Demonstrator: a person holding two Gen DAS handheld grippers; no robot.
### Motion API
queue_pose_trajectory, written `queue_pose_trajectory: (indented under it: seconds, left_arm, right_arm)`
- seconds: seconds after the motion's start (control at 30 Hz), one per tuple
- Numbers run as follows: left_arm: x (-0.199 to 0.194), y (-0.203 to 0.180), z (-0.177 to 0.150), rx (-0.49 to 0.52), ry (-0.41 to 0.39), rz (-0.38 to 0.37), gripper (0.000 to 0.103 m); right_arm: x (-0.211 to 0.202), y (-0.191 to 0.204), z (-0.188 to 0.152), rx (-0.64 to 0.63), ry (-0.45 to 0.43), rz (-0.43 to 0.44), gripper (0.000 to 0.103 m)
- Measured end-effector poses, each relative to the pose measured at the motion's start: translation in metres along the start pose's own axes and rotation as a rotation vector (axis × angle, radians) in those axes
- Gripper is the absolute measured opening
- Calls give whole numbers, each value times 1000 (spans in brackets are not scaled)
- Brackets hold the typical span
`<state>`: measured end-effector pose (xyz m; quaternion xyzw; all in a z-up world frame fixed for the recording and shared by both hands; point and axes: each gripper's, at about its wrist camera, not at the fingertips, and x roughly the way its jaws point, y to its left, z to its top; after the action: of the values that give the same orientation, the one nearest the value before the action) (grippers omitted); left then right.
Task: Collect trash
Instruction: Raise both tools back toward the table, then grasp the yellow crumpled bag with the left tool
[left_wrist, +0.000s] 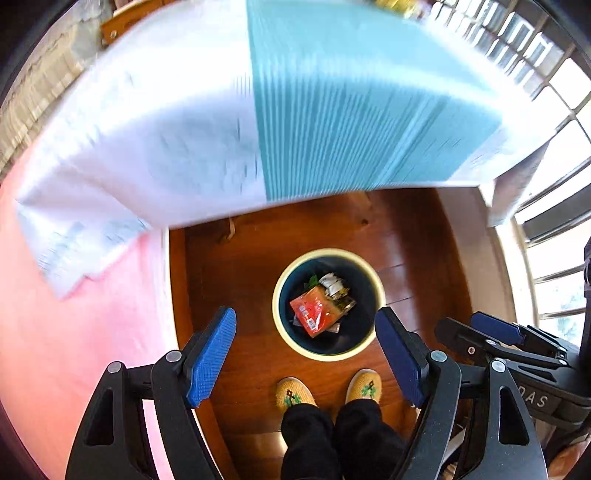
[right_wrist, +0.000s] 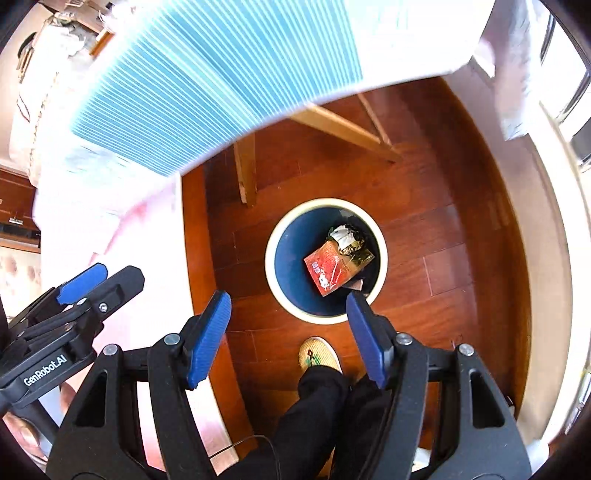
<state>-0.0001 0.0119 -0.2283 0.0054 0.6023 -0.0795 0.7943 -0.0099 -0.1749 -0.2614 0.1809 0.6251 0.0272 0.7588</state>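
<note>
One trash bin (left_wrist: 328, 352) stands on the wooden floor (left_wrist: 251, 266), round, cream rim, dark blue inside. In the bin – one red-orange wrapper (left_wrist: 317, 310) on top, one crumpled white piece (left_wrist: 330, 282) just beside it toward the far wall, one shiny gold-green wrapper (right_wrist: 356, 254) touching the red one; more scraps underneath, count unclear. Left gripper (left_wrist: 306, 354) hangs above the bin's near rim, fingers spread wide, nothing held. Right gripper (right_wrist: 288, 334) also above the bin's near side, fingers wide apart, empty. Each gripper shows two blue pads. In the left wrist view the right gripper sits right of the bin; in the right wrist view the left gripper sits left of the bin. One table (right_wrist: 221, 55) with a blue-striped and white cloth overhangs beyond the bin – blurred. Two wooden table legs (right_wrist: 245, 173) show beyond the bin. Two yellow slippers (left_wrist: 293, 393) on the near side of the bin, black trousers (left_wrist: 332, 439) above them. Pink surface (left_wrist: 74, 332) left of the bin.
</note>
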Motion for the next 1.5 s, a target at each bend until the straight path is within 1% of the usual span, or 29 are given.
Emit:
queue_pose_trajectory:
  seconds: [0.07,0.17,0.27,0.4,0.43,0.57,0.7,0.8,0.97,1.07,1.17,1.27,1.37,1.43,1.5]
  left_arm:
    - [-32,-4,7,12,-21,-10,79]
    - [-85,-7,18,26,-76,-32,79]
    - [-131,-8,27,34,-138,-49,79]
    - [-190,-3,46,41,-224,-70,79]
    - [-202,-1,51,39,-240,-77,79]
    - [-243,7,73,35,-316,-103,85]
    - [-273,12,99,59,-390,-102,85]
    - [-288,13,122,72,-416,-99,85]
    - [-290,6,163,97,-433,-104,85]
    - [-279,-3,189,97,-428,-119,85]
    - [-259,-18,223,99,-411,-129,85]
    - [-235,-38,260,104,-389,-121,85]
    - [-206,-57,306,92,-365,-101,85]
    - [-182,-70,343,60,-349,-68,85]
    - [-158,-80,378,29,-315,-29,85]
  right_arm:
    - [-32,10,3,-8,-18,-3,63]
    - [-79,27,10,-27,-61,-1,63]
    - [-127,45,19,-50,-121,-4,63]
    - [-179,64,31,-67,-211,-2,63]
    - [-191,68,35,-65,-234,1,63]
    - [-233,84,52,-61,-321,16,63]
    - [-260,102,69,-81,-389,-12,63]
    - [-274,111,83,-83,-426,-34,63]
    - [-286,119,113,-99,-476,-72,63]
    - [-284,115,137,-108,-490,-90,63]
    - [-278,106,171,-127,-501,-110,63]
    - [-266,88,219,-143,-497,-122,63]
    - [-248,65,270,-158,-478,-115,63]
    - [-234,49,307,-171,-451,-115,63]
    - [-217,33,345,-179,-399,-116,63]
